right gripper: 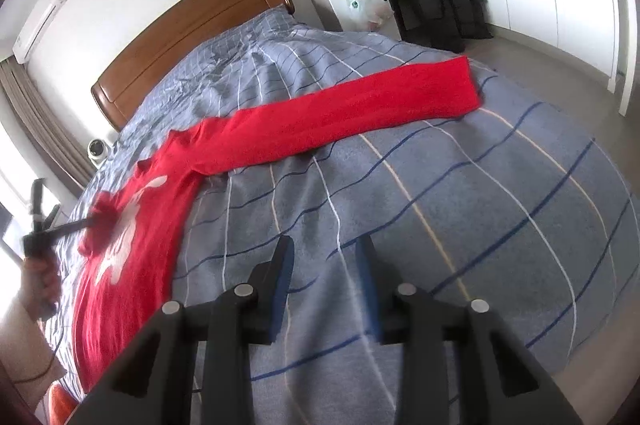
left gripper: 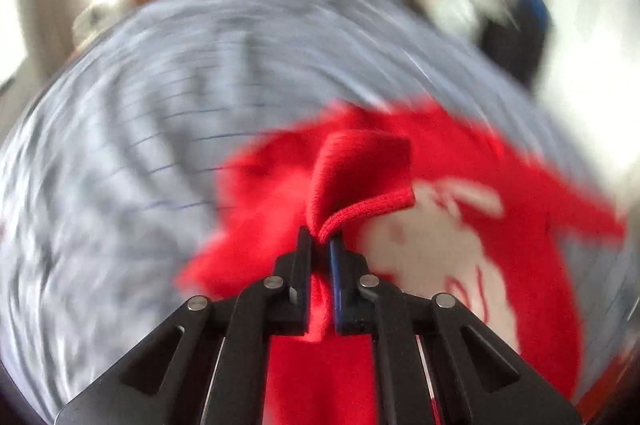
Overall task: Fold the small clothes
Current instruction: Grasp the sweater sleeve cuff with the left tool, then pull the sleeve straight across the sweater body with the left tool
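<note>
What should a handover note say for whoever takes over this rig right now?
Left gripper: shut on a sleeve cuff of the red top, lifted over the white print; that view is motion-blurred.
Right gripper: open, holding nothing, above bare bedspread.
The top lies front up on the bed. Its other sleeve lies stretched out flat toward the far side.
Done: one sleeve is being brought across the chest, not yet laid down.
Left: set that sleeve down, fold the outstretched sleeve in, then fold the body.
</note>
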The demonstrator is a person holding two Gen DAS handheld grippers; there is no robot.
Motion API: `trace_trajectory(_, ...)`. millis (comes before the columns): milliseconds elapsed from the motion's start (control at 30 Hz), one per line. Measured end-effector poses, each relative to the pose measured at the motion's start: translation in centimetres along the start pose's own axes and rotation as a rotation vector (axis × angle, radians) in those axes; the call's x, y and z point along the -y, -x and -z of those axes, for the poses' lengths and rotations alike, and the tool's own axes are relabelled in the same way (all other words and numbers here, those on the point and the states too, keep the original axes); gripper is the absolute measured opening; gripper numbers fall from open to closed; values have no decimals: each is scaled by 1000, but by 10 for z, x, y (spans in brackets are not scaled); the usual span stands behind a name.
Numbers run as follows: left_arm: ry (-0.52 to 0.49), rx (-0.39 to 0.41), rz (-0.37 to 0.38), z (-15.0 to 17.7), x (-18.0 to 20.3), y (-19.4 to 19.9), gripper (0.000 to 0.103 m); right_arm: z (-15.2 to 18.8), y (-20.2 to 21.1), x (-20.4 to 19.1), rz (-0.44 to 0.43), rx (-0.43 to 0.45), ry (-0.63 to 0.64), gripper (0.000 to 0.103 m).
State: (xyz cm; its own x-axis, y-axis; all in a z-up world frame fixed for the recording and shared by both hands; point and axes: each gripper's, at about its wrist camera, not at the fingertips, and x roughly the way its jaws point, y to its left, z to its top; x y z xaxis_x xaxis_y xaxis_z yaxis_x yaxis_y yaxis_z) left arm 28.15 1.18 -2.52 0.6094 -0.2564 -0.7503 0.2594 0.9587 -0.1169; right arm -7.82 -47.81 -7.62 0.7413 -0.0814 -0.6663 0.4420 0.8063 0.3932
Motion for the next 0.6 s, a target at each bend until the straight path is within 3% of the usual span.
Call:
trace_trajectory(33,126,29,-24,1,-39,18,6,0,0,0,-1,3,2,32)
trace_trajectory(100,273,68,-105,12,-93,42,6,0,0,-1,-3,3,3,32)
trace_trajectory(167,377,81,-199,31,-140,58,6,1,-1,-1,-4,3,0,32)
trace_trajectory(300,513,54,-356,73,-198,67,6,1,-1,-4,-2,1,14,32)
trace_trajectory(467,632,4,-345,111,-229,58,7,2,-3,-8,9,-5,34,32)
trace_trajectory(567,656,-18,-327,120,-233,49,17,2,-4,-10,15,-9,45,32)
trace_trajectory(600,657,-17,-328,123,-234,50,30,3,-4,-11,17,-8,48,32)
